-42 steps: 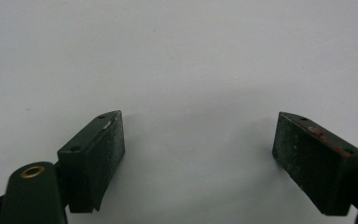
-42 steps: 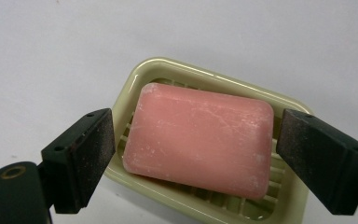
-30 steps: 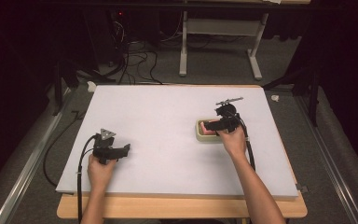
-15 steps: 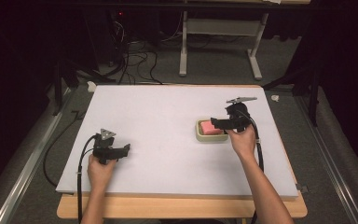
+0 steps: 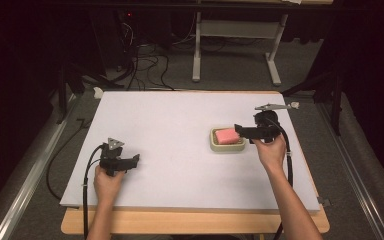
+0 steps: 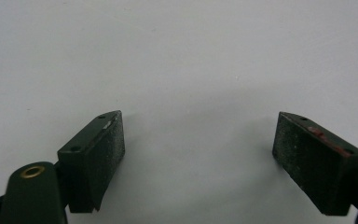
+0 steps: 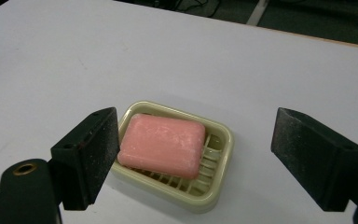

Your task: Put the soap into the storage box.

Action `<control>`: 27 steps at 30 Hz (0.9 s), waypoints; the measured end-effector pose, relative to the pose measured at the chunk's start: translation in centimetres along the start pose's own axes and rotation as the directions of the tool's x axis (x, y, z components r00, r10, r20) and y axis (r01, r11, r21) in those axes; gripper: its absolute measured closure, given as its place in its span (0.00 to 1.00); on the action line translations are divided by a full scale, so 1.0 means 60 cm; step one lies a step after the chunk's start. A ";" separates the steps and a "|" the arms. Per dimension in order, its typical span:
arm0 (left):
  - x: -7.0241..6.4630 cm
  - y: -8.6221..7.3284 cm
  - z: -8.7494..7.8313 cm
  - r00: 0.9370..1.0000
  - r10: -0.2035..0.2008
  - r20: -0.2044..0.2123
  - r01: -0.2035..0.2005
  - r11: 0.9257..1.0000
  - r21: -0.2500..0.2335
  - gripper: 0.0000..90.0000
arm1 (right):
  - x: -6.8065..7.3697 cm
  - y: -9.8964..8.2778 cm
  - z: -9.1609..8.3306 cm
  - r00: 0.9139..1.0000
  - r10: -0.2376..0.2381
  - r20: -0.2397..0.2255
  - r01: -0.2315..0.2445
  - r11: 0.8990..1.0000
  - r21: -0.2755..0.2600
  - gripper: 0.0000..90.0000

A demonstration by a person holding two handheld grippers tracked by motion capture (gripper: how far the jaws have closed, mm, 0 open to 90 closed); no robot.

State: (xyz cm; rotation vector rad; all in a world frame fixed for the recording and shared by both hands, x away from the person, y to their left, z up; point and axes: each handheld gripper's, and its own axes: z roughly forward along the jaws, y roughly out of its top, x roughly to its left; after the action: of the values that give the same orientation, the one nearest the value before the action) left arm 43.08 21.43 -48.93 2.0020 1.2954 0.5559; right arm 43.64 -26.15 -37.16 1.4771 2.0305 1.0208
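Plainly wide-open right tongs (image 7: 193, 154) — empty, above pink soap (image 7: 162, 144) in dish (image 7: 214, 189).

Right gripper (image 5: 240, 131) now off the pink soap (image 5: 225, 135), back toward the table's right edge, fingers parted.

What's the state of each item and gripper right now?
pink soap bar: lying in the dish, tilted, free of both fingers.
soap dish: upright on the table, holds the soap.
right gripper: open, above the dish, holding nothing.
left gripper: open, empty, over bare table.
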 end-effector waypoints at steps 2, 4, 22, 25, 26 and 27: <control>0.000 0.000 0.000 1.000 0.000 0.000 0.000 1.000 0.000 0.19 | -0.003 -0.001 -0.005 1.000 0.000 0.000 0.000 1.000 -0.014 0.18; 0.000 0.000 0.000 1.000 0.000 0.000 0.000 1.000 0.000 0.19 | -0.006 -0.004 -0.010 1.000 0.003 0.000 -0.003 1.000 -0.021 0.18; 0.000 0.000 0.000 1.000 0.000 0.000 0.000 1.000 0.001 0.19 | -0.036 -0.031 -0.055 1.000 0.027 0.002 -0.027 0.997 -0.078 0.18; 0.000 0.000 0.000 1.000 0.000 -0.001 0.000 1.000 -0.001 0.19 | -0.042 -0.036 -0.062 0.999 0.036 0.004 -0.035 0.996 -0.085 0.18; 0.000 0.000 0.000 1.000 0.000 0.000 0.000 1.000 0.000 0.19 | -0.044 -0.038 -0.065 0.999 0.037 0.003 -0.037 0.995 -0.088 0.18; 0.000 0.000 0.000 1.000 0.000 0.000 0.000 1.000 0.001 0.19 | -0.045 -0.040 -0.067 0.999 0.040 0.004 -0.039 0.995 -0.089 0.18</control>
State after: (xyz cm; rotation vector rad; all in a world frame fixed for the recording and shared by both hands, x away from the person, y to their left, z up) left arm 43.08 21.43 -48.93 2.0026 1.2956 0.5555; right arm 40.21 -30.35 -36.65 1.4782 1.9327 1.1063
